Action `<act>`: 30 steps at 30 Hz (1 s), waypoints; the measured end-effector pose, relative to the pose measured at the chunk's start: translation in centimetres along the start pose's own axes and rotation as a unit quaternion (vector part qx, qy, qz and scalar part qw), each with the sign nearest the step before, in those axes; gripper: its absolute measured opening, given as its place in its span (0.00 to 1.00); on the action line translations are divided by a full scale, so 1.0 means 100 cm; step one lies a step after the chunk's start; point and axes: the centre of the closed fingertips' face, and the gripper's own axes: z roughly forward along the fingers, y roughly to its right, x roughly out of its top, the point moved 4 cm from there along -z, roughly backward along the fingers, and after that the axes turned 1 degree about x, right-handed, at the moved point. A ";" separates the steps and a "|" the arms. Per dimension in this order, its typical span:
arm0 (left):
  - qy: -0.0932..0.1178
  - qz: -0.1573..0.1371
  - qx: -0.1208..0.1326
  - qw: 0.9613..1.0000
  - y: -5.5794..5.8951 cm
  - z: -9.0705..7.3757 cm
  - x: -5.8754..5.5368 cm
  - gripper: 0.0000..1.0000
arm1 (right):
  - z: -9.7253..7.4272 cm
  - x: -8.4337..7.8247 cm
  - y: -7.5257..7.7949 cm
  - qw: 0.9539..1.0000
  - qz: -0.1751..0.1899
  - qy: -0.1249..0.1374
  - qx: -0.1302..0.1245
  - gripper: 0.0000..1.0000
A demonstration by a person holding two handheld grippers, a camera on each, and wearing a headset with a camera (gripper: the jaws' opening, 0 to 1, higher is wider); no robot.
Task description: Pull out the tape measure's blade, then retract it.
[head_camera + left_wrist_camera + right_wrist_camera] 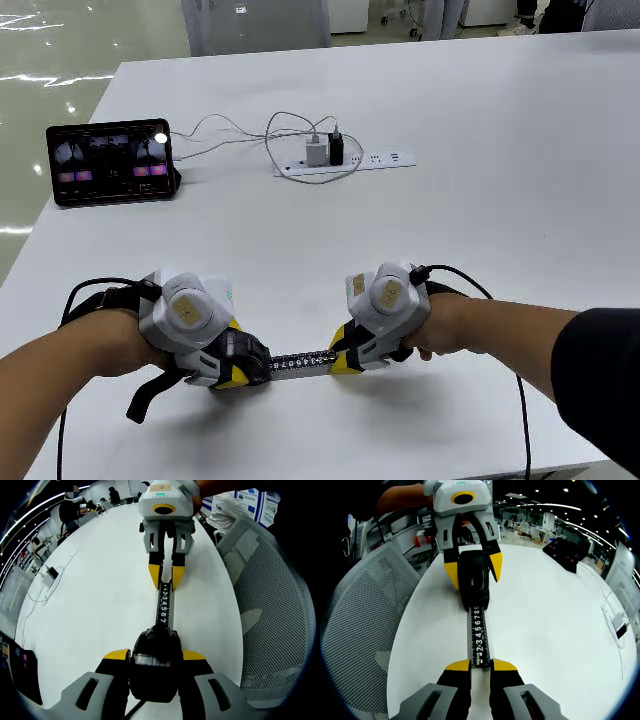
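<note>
White table (480, 150): left gripper (155, 655) jaws clamp tape measure (155, 672), right gripper (481, 666) jaws pinch blade (478, 632) (partly out).

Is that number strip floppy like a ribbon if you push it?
Probably not: the blade stretches straight from the case to the right claw without sagging. It looks thin and narrow, though, so a sideways push might bend it.

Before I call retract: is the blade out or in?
Out, partly: the blade runs from the case in the left gripper to the right gripper pinching its end.
</note>
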 end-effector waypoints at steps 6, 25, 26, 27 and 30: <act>-0.001 0.001 0.001 1.000 0.000 -0.001 0.000 0.32 | 0.000 0.000 0.000 1.000 -0.002 -0.001 0.000 0.09; -0.001 0.002 0.001 1.000 0.002 0.000 0.000 0.32 | -0.009 -0.009 -0.001 1.000 -0.002 -0.009 -0.002 0.09; -0.001 0.002 0.001 1.000 0.002 0.000 0.000 0.32 | -0.009 -0.010 -0.001 1.000 -0.002 -0.009 -0.002 0.09; -0.001 0.002 0.001 1.000 0.002 0.000 0.000 0.32 | -0.010 -0.010 -0.001 1.000 -0.002 -0.010 -0.002 0.09; 0.000 0.002 0.001 1.000 0.001 0.000 0.000 0.32 | -0.011 -0.012 -0.001 1.000 -0.001 -0.011 -0.003 0.09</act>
